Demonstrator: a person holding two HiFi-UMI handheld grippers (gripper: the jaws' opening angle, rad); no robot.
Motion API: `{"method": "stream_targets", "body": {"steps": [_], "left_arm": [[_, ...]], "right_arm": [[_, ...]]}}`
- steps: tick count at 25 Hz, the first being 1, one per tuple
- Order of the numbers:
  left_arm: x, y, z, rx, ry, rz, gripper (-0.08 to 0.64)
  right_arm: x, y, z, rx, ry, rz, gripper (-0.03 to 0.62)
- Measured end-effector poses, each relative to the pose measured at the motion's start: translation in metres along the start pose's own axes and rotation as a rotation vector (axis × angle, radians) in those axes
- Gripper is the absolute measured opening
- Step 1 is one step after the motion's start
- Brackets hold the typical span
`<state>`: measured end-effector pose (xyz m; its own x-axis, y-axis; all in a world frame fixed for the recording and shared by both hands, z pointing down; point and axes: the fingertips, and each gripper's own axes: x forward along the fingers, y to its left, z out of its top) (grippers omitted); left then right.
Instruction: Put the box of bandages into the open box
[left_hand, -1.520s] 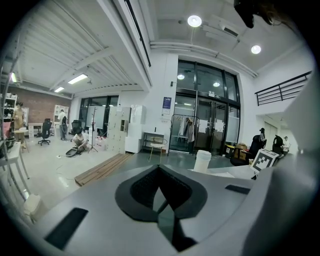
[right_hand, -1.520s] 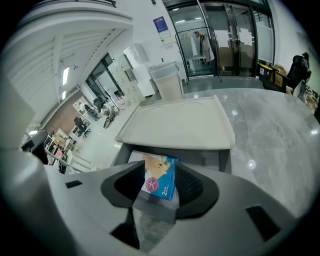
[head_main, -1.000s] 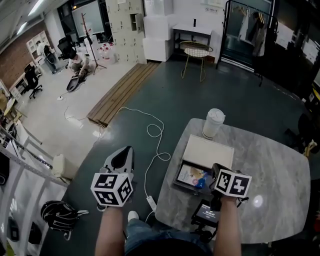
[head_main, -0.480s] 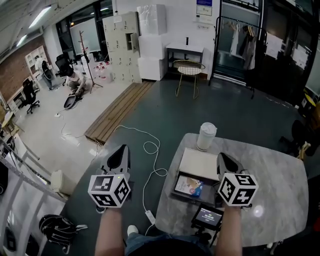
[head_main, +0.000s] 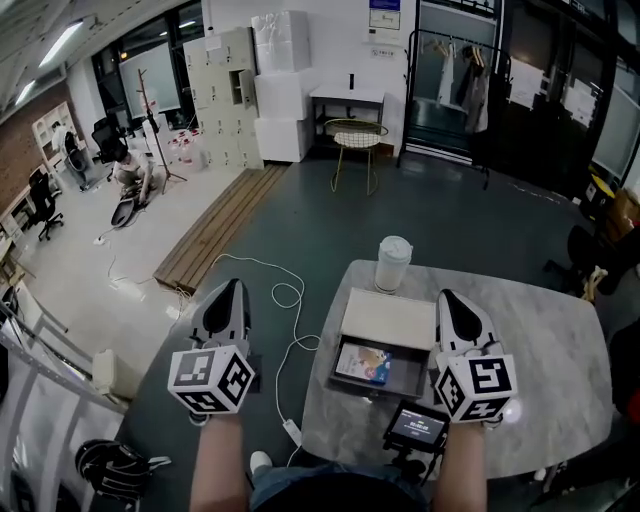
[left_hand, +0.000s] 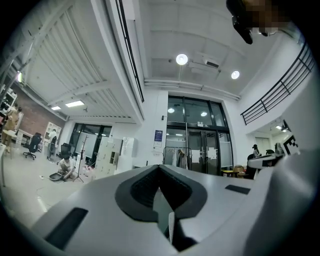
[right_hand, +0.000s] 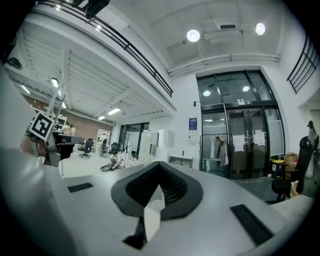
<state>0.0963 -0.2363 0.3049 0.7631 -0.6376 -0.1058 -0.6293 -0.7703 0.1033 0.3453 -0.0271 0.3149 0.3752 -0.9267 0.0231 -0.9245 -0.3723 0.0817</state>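
The open box (head_main: 421, 366) lies on the grey marble table (head_main: 545, 340), its pale lid (head_main: 388, 318) folded back on the far side. A colourful box of bandages (head_main: 362, 364) lies flat inside its dark tray. My right gripper (head_main: 449, 297) hovers just right of the open box, shut and with nothing in it. My left gripper (head_main: 233, 288) hangs over the floor left of the table, also shut and holding nothing. Both gripper views look out level across the room, with the left gripper (left_hand: 159, 167) and the right gripper (right_hand: 159, 164) closed to a point.
A white lidded cup (head_main: 393, 263) stands behind the open box. A small screen device (head_main: 416, 427) sits at the table's near edge. A white cable (head_main: 290, 340) runs over the dark floor left of the table. A wire chair (head_main: 355, 140) stands far behind.
My right gripper has drawn back from over the open box to its right side. The bandage box stays in the tray. The head view has tilted up a little.
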Motion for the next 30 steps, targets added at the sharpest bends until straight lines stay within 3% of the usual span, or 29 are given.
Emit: {"method": "stream_targets", "body": {"steps": [11, 19, 30], "left_arm": [[0.025, -0.049, -0.014, -0.04, 0.004, -0.105, 0.011], [0.043, -0.091, -0.014, -0.026, 0.008, -0.203, 0.011], [0.044, -0.105, -0.013, 0.0, 0.02, -0.245, 0.011]], "right_arm": [[-0.057, -0.065, 0.003, -0.071, -0.036, -0.181, 0.025], [-0.104, -0.12, 0.0, -0.063, -0.039, -0.323, 0.025], [-0.113, -0.118, -0.016, -0.044, -0.009, -0.297, 0.025]]}}
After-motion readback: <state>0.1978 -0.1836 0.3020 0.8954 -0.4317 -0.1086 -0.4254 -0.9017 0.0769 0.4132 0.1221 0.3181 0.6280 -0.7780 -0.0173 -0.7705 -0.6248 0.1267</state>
